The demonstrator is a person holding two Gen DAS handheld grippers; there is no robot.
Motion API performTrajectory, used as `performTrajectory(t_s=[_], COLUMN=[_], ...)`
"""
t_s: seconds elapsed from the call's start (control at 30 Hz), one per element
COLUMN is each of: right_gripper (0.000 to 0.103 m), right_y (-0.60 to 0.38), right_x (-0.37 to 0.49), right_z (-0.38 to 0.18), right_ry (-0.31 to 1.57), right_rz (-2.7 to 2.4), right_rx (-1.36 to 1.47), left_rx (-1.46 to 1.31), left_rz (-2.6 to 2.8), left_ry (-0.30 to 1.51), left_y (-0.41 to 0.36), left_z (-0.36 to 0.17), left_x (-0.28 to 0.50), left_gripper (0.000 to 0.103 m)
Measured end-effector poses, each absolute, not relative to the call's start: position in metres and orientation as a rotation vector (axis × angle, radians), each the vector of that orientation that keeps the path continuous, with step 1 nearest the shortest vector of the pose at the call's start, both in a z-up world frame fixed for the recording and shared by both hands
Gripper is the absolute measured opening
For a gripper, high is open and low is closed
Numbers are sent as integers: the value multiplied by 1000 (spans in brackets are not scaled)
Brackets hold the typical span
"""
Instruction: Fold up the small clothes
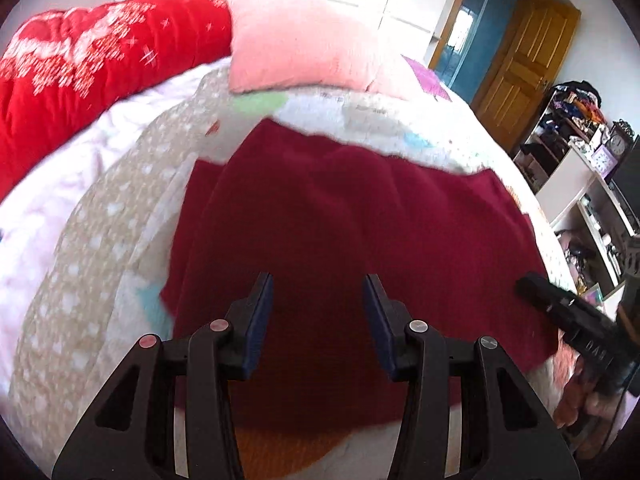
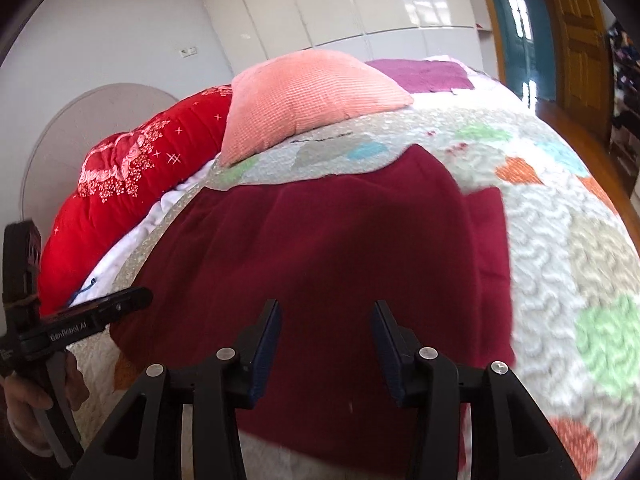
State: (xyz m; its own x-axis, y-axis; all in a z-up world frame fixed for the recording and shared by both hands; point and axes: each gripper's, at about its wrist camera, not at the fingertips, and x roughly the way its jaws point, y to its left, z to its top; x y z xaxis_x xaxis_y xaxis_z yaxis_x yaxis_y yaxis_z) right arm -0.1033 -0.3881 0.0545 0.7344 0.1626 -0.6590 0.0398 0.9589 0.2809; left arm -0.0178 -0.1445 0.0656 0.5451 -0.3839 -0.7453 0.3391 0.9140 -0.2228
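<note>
A dark red garment [image 1: 352, 216] lies spread flat on the patterned bed cover [image 1: 100, 220]; it also shows in the right wrist view [image 2: 320, 248]. My left gripper [image 1: 318, 292] is open and empty, held above the garment's near part. My right gripper [image 2: 326, 320] is open and empty, also above the garment's near part. The right gripper shows at the right edge of the left wrist view [image 1: 532, 286], over the garment's right side. The left gripper shows at the left edge of the right wrist view [image 2: 136, 298], by the garment's left side.
A pink pillow [image 2: 308, 96] and a red quilt [image 2: 132, 176] lie at the head of the bed. A purple cloth [image 2: 424, 74] lies behind the pillow. Shelves [image 1: 580, 168] with clutter and a wooden door [image 1: 524, 52] stand to the right.
</note>
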Motion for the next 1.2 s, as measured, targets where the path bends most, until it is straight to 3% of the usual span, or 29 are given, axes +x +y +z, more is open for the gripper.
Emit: performTrajectory(t_s=[0.27, 0.6, 1.0, 1.13, 1.2], right_gripper=[47, 47, 47, 64, 66], right_y=[-396, -398, -422, -414, -401], right_x=[-71, -70, -90, -117, -138], right_z=[28, 40, 46, 81, 98], right_ry=[793, 843, 631, 570, 548], right_rz=[176, 182, 85, 33, 0], right_rx=[289, 292, 389, 386, 374], left_rx=[-58, -55, -27, -14, 6], left_rz=[-434, -360, -401, -390, -377], left_ry=[926, 954, 797, 755, 759], left_y=[-188, -177, -180, -161, -149], left_z=[67, 81, 75, 84, 92], left_x=[29, 15, -28, -63, -79], left_gripper=[45, 45, 45, 45, 45])
